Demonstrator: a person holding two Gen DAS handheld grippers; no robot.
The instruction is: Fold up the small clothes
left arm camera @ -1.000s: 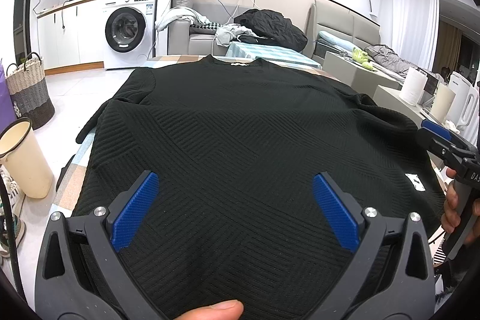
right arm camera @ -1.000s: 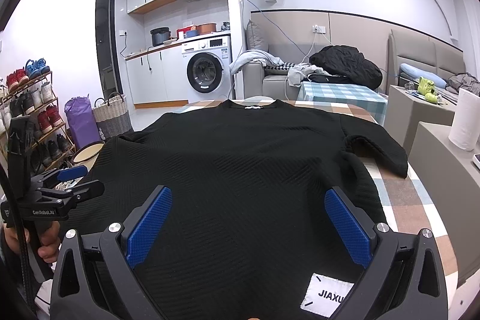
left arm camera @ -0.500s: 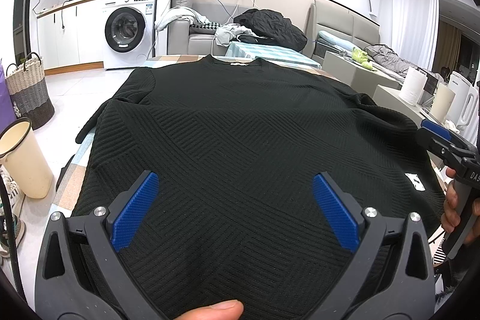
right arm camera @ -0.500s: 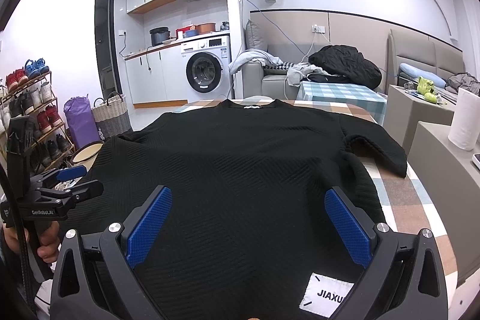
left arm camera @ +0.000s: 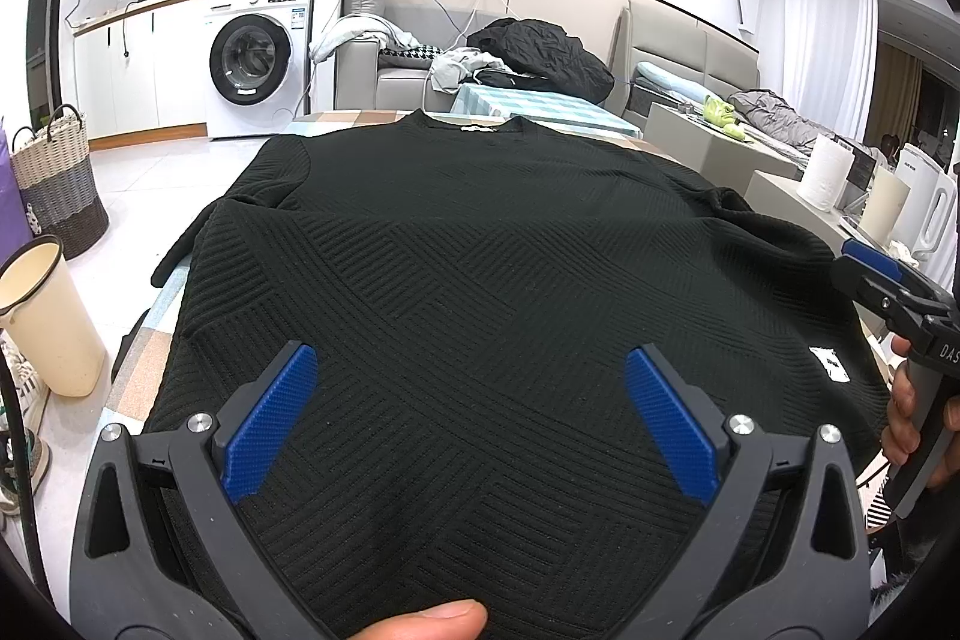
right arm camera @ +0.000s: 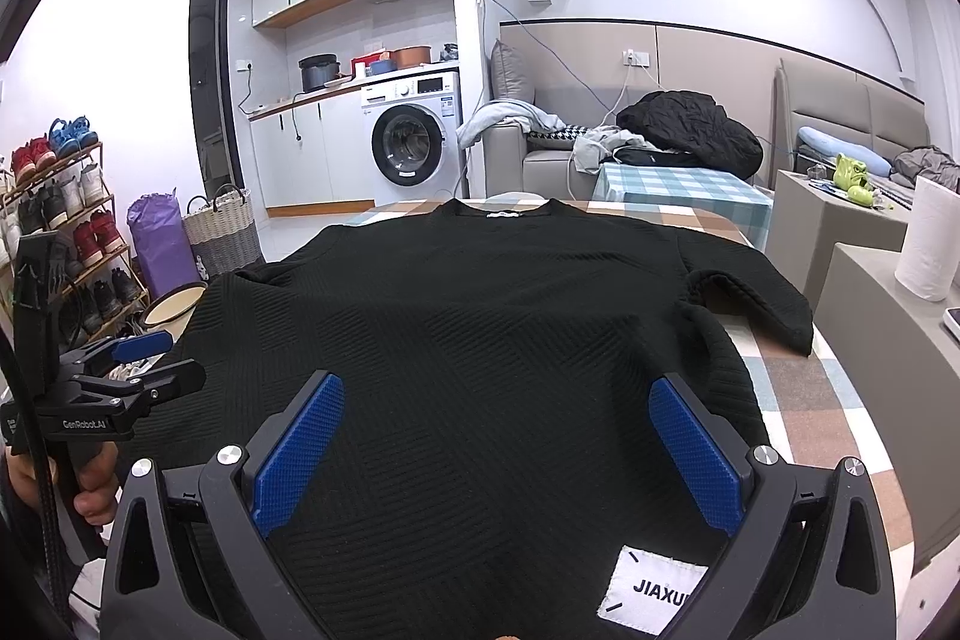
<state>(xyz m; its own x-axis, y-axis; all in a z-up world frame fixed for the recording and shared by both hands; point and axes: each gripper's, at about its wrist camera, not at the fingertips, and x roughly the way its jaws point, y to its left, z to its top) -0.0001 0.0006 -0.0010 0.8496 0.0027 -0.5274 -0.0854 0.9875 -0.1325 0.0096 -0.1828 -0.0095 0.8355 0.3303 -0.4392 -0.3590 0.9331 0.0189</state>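
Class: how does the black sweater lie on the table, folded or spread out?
Spread out. The black sweater lies flat, collar farthest away, both sleeves out to the sides, no fold in its body.

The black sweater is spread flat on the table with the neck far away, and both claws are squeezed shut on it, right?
Not quite. Both claws are open and hold nothing: the left claw and the right claw have their blue pads spread wide, as each wrist view shows. The rest is right: the black sweater lies flat on the table, neck at the far end.
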